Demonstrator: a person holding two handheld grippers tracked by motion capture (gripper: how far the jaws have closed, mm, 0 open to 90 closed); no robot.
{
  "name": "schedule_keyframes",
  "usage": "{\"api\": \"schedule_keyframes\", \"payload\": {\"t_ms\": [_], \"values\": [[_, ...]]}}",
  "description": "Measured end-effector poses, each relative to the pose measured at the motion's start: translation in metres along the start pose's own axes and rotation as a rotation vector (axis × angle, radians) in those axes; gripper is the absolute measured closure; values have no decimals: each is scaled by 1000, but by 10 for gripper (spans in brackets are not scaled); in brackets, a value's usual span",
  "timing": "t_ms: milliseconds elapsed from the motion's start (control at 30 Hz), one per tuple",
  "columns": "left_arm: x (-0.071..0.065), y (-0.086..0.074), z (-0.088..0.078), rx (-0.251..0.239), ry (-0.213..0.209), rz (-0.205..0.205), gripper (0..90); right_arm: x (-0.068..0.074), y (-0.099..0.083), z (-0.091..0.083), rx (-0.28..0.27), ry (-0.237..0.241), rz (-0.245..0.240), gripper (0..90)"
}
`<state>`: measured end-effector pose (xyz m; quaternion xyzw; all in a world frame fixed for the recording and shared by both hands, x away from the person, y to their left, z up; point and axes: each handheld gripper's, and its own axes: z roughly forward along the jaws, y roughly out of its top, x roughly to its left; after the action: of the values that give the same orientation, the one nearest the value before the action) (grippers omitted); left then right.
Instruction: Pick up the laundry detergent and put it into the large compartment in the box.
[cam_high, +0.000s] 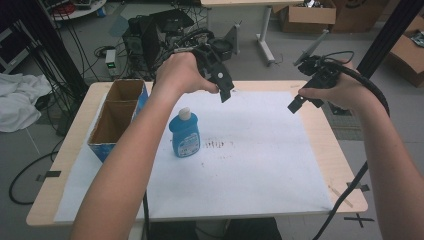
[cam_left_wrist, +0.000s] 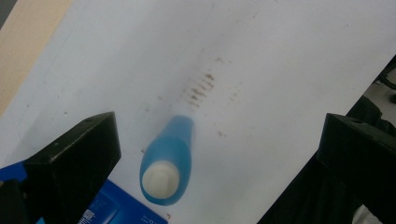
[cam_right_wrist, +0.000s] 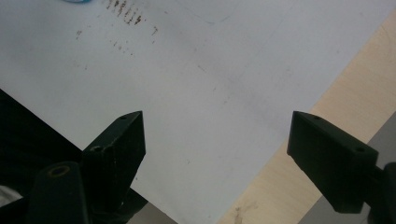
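Note:
A blue bottle (cam_high: 184, 134) with a white cap stands upright on the white sheet (cam_high: 260, 165), left of the middle. In the left gripper view the bottle (cam_left_wrist: 166, 161) shows from above, below and between the wide-apart jaws. My left gripper (cam_high: 225, 93) hangs in the air above the sheet's far edge, open and empty (cam_left_wrist: 219, 126). My right gripper (cam_high: 296, 105) is held up over the sheet's far right, also open with nothing in it (cam_right_wrist: 215, 119). A sliver of the bottle (cam_right_wrist: 77, 1) shows at the top of the right gripper view.
An open cardboard box (cam_high: 118, 116) with blue sides stands at the table's left, close to the bottle; its blue corner (cam_left_wrist: 116, 210) is in the left gripper view. Brown stains (cam_high: 218, 145) mark the sheet. Bare wooden table (cam_high: 332, 150) runs along the right.

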<state>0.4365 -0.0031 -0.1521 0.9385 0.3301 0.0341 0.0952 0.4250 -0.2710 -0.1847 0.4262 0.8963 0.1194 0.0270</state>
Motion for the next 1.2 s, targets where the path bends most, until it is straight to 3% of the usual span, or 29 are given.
{"api": "schedule_keyframes", "payload": {"t_ms": [300,700,933,1200], "values": [[2,-1,2,13,3,7,4,-3,0,2,0,1,-1,195],[17,-20,9,22,27,-6,6,-4,1,11,7,11,-2,195],[32,-38,27,56,30,-39,7,-5,0,16,13,14,1,195],[39,-47,46,84,19,-52,9,-6,1,20,15,17,-8,195]]}}
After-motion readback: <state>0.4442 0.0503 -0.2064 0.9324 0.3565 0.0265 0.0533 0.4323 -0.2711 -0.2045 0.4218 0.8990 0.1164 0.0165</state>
